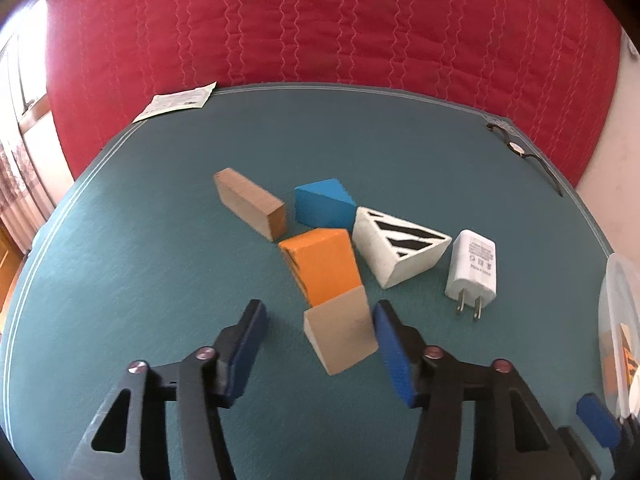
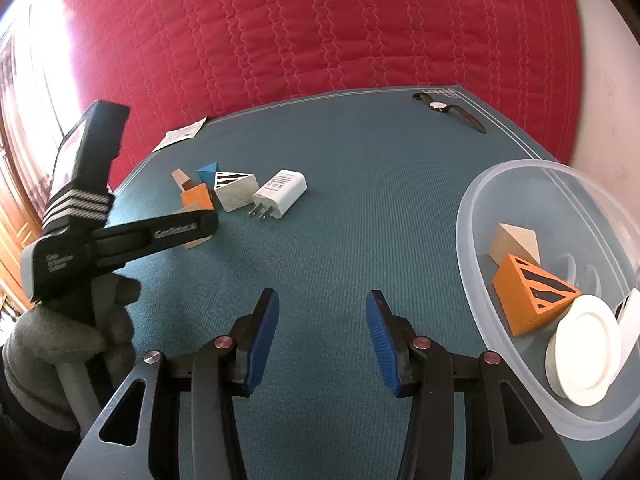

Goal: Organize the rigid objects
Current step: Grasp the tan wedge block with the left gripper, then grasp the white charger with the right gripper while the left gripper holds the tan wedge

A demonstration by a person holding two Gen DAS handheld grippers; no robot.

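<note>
**Worktop** [image 1: 140,220]: teal mat surface set against a red quilted bed [image 1: 320,20].

**Loose items, centre of worktop:** plain tan block [image 1: 340,332], lying between the left fingers; orange block [image 1: 322,264] touching its far edge; blue wedge [image 1: 324,204]; white wedge with black stripes [image 1: 396,246]; long brown block [image 1: 250,208]; white plug adapter [image 1: 472,270], prongs toward the camera, just beside the striped wedge. A wristwatch [image 2: 448,110] and a paper slip [image 1: 176,100] lie at the far edge, well apart from the group.

**Clear plastic bowl** [image 2: 480,208], right side of worktop: already holds an orange striped wedge [image 2: 532,296], a pale block [image 2: 514,242] and white round pieces [image 2: 586,356].

**Left gripper** [image 1: 318,338]: fingers partly open around the tan block. The right pad [image 1: 390,344] meets the block's edge; the left pad [image 1: 250,344] stands clear of it, so no grip yet. A gloved hand [image 2: 68,336] carries the tool.

**Right gripper** [image 2: 322,340]: fingers partly open, empty, hanging over bare mat just beside the bowl.

**Handling note:** step judged as grasping the tan block for transfer to the bowl. The block sits skewed to the pads; centre it and square the fingers to two opposite flat faces before closing, or it may twist out and nudge the orange block. Lift straight up before carrying across.
</note>
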